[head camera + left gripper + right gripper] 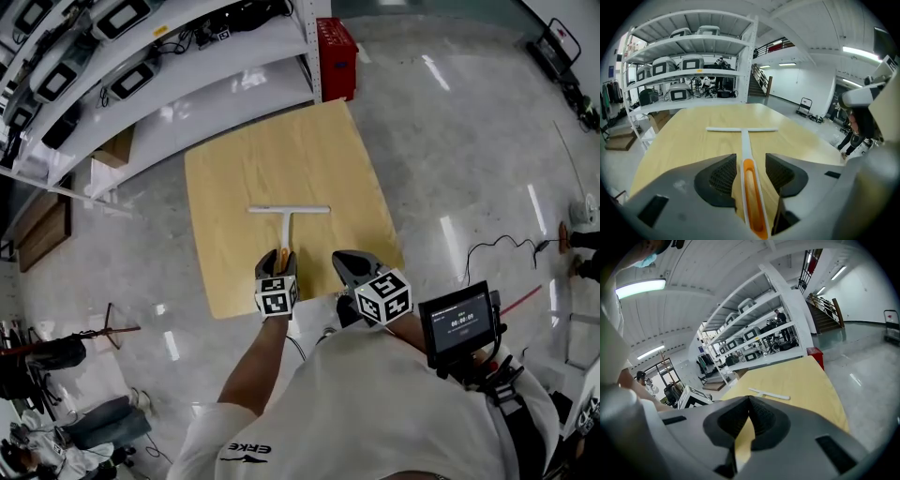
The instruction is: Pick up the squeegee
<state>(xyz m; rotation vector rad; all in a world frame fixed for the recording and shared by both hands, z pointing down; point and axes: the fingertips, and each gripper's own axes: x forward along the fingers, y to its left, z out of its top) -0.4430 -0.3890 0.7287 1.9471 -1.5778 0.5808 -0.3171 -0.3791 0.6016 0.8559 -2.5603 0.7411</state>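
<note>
The squeegee (285, 230) lay flat on the wooden surface (309, 150), its white blade crosswise at the 12 o'clock end and its handle running back toward 6 o'clock. The left gripper (279, 258) sat low over the orange handle end, and in the left gripper view its fingers (723, 176) stood apart on either side of the handle, not pressing it. The right gripper (349, 262) hovered at 3 o'clock of the left one, near the surface's edge, its fingers (764, 416) together and empty.
</note>
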